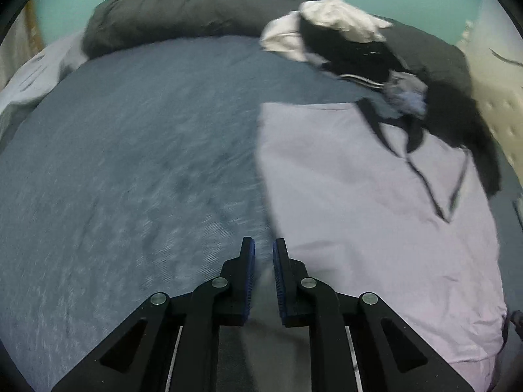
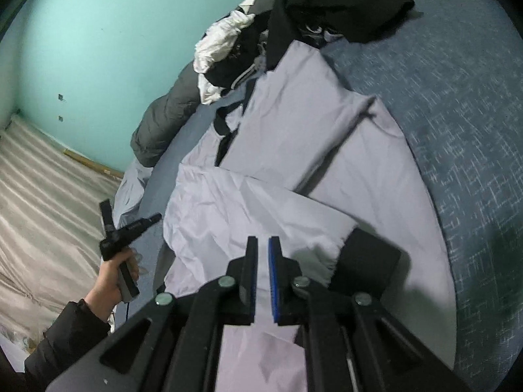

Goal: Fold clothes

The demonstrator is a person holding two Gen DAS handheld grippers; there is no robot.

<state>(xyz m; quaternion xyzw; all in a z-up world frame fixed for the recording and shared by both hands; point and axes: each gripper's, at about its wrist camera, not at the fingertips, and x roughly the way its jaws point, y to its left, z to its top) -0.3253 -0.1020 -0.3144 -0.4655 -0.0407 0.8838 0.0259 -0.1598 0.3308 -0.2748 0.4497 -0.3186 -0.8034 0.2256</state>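
Observation:
A pale lilac T-shirt (image 1: 366,202) with a dark V-neck trim lies flat on the blue bedspread (image 1: 130,150). My left gripper (image 1: 264,245) hovers at the shirt's left edge, jaws a narrow gap apart, holding nothing. In the right wrist view the same shirt (image 2: 294,150) is partly folded, one side laid over the middle, with a black sleeve cuff (image 2: 369,261) at the near end. My right gripper (image 2: 263,245) hovers above the folded part, jaws a narrow gap apart, empty. The left gripper (image 2: 130,225) in a hand shows at the shirt's left.
A heap of black and white clothes (image 1: 346,42) lies beyond the shirt's collar; it also shows in the right wrist view (image 2: 294,16). A dark grey rolled duvet (image 1: 170,16) runs along the turquoise wall. A striped mattress (image 2: 39,202) lies beside the bed.

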